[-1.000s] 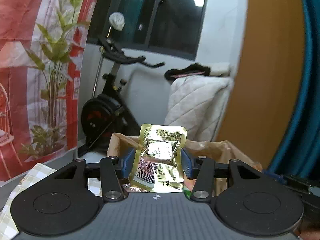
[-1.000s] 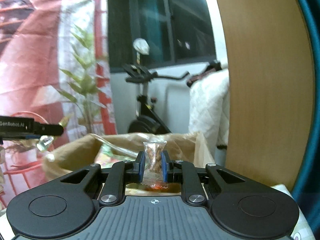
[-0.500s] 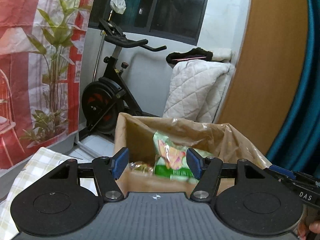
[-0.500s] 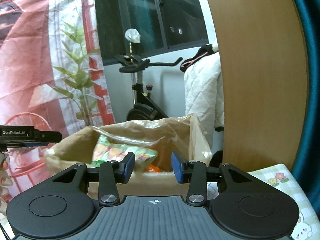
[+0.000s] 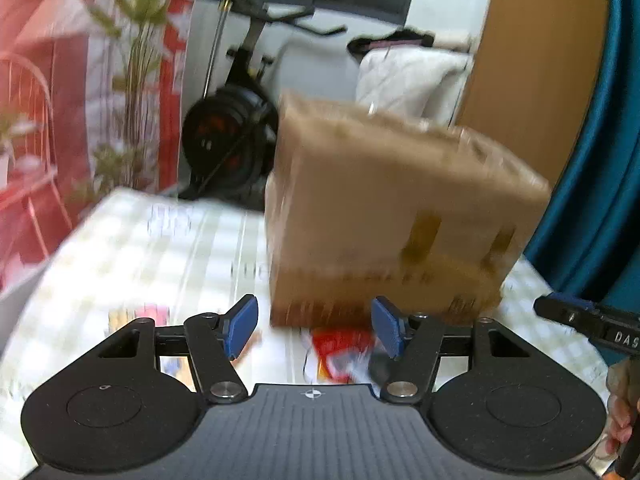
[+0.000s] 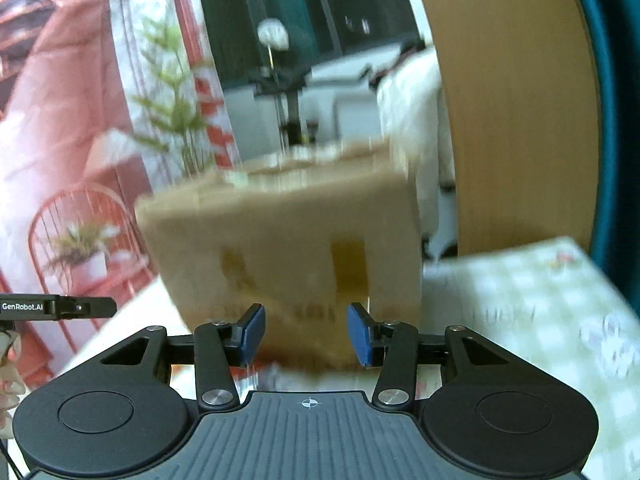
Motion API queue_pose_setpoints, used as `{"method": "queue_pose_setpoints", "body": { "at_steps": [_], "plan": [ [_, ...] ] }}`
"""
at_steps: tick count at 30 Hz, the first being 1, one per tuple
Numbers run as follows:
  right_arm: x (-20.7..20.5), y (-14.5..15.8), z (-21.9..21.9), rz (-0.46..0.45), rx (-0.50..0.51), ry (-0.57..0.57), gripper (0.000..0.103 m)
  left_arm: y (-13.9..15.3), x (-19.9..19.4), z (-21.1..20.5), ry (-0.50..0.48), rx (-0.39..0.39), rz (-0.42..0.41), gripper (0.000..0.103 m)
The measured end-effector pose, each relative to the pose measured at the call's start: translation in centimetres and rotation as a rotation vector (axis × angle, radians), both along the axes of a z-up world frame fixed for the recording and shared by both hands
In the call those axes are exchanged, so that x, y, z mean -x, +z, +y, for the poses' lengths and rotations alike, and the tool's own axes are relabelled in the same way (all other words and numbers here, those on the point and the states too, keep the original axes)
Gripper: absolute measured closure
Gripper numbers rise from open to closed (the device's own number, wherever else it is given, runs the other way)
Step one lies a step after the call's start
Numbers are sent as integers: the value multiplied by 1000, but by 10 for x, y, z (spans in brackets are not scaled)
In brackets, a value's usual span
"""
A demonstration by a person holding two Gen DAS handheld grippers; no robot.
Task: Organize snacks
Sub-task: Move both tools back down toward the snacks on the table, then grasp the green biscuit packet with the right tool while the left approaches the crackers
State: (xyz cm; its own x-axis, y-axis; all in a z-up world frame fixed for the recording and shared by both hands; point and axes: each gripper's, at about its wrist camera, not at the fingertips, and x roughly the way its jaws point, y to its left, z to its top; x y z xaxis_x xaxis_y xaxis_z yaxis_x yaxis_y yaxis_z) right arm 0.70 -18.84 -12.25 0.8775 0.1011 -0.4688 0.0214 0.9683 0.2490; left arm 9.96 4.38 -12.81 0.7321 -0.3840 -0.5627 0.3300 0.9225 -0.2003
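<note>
Currently both the left claw (image 5: 314,330) and right claw (image 6: 306,334) are spread and empty near the cardboard box (image 5: 392,216), where motion blur risks misjudging the red packet (image 5: 340,350) on the desk (image 5: 160,240).

The cardboard box (image 5: 384,208) was plain brown with darker tape patches. The tablecloth (image 5: 160,248) wore a pale green-and-white check. Near the cloth's front edge lay a red-and-white snack packet (image 5: 340,354); the gripper pads (image 5: 240,326) were blue.

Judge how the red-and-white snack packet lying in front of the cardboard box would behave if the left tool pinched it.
The red-and-white snack packet looks like thin, flat wrapper, so probably floppy and light. Its glossy film may slip between the pads. It lies flat on the checked tablecloth, so rolling seems unlikely.
</note>
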Motion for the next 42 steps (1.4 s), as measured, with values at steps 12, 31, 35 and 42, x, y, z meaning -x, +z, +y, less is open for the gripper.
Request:
{"method": "queue_pose_setpoints", "body": {
  "at_steps": [12, 31, 35, 42],
  "plan": [
    [-47, -78, 68, 287, 103, 59, 32, -39, 11, 1, 11, -30, 67, 39],
    [-32, -95, 30, 335, 202, -14, 29, -70, 15, -10, -11, -41, 136, 39],
    [-38, -93, 38, 276, 228, 45, 29, -73, 18, -13, -10, -44, 139, 39],
    [-58, -103, 52, 226, 223, 86, 40, -75, 21, -17, -27, -60, 129, 39]
  ]
}}
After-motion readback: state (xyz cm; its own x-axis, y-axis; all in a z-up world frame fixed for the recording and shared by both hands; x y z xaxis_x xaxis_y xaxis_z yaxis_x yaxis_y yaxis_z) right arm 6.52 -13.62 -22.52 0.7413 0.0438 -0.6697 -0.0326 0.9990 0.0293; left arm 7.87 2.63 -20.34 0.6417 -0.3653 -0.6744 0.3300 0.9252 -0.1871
